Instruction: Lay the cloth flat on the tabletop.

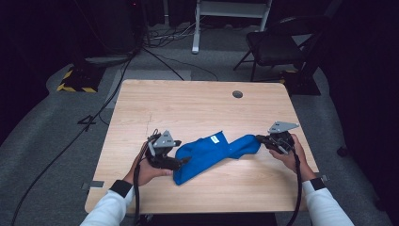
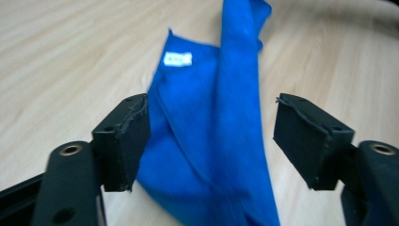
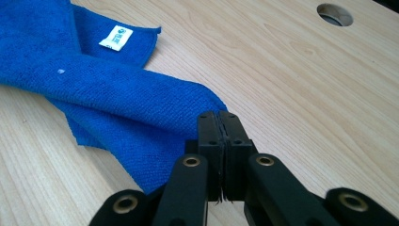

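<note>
Blue cloth (image 1: 207, 155) on table (image 1: 197, 106), right gripper (image 3: 219, 117) pinching its end, left gripper (image 2: 211, 136) open

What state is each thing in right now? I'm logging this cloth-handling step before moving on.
blue cloth: lying rumpled and partly folded on the table, white label facing up.
left gripper: open, jaws on either side of the cloth's near end.
right gripper: shut on the cloth's edge.
table: bare wood around the cloth.

The cloth (image 1: 211, 153) lies on the table (image 1: 197, 103), between both grippers.
</note>
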`<state>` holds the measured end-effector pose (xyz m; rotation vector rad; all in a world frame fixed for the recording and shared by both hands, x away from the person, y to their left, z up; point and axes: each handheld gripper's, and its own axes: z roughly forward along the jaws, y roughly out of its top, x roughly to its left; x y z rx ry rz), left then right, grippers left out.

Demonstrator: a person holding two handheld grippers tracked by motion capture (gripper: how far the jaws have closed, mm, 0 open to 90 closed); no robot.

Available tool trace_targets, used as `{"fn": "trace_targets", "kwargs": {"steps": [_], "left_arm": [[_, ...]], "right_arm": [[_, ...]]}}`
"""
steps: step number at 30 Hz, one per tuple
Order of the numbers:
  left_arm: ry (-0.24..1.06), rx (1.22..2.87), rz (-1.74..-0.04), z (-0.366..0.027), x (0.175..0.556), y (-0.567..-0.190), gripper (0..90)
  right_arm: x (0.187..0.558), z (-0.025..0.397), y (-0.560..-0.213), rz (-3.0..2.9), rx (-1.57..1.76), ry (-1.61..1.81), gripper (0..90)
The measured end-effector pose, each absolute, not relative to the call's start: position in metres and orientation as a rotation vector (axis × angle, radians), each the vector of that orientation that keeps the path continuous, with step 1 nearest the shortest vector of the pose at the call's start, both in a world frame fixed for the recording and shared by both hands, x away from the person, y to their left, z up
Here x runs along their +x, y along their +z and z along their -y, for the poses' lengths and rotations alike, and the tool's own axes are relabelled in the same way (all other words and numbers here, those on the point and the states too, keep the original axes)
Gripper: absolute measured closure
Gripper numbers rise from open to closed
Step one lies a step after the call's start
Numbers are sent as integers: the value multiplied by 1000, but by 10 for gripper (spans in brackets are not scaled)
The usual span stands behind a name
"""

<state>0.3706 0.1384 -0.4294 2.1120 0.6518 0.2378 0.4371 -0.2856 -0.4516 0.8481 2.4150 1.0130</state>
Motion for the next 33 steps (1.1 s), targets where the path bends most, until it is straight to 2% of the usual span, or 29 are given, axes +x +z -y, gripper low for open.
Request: {"fn": "trace_targets", "kwargs": {"steps": [5, 7, 15, 18, 20, 21, 22, 24, 28, 29, 30, 33], "left_arm": [[243, 2174, -640, -108, 404, -434, 285], [224, 2208, -650, -92, 421, -443, 323], [231, 2283, -700, -75, 445, -465, 431], [250, 2302, -735, -78, 453, -469, 580], [244, 2306, -732, -79, 454, -469, 656], [239, 2313, -719, -79, 454, -470, 656], [242, 2322, -705, -78, 454, -471, 724], [241, 2344, -670, -75, 453, -472, 777], [241, 2356, -669, -74, 454, -473, 813], [259, 2345, -662, -75, 453, -472, 864], [263, 2328, -659, -76, 453, -470, 879], [274, 2296, -646, -79, 451, -465, 885]], "right_arm": [[436, 283, -452, -2420, 836, 1022, 891], [436, 283, -453, -2420, 835, 1028, 891], [436, 281, -455, -2431, 821, 1024, 889], [436, 279, -455, -2434, 814, 1023, 888], [436, 279, -455, -2434, 815, 1024, 888], [436, 279, -455, -2434, 815, 1024, 888], [436, 279, -456, -2434, 815, 1028, 889], [436, 278, -455, -2436, 809, 1030, 889], [435, 278, -455, -2436, 805, 1034, 890], [435, 278, -455, -2432, 803, 1033, 890], [435, 278, -454, -2429, 803, 1032, 890], [435, 279, -452, -2418, 800, 1042, 892]]}}
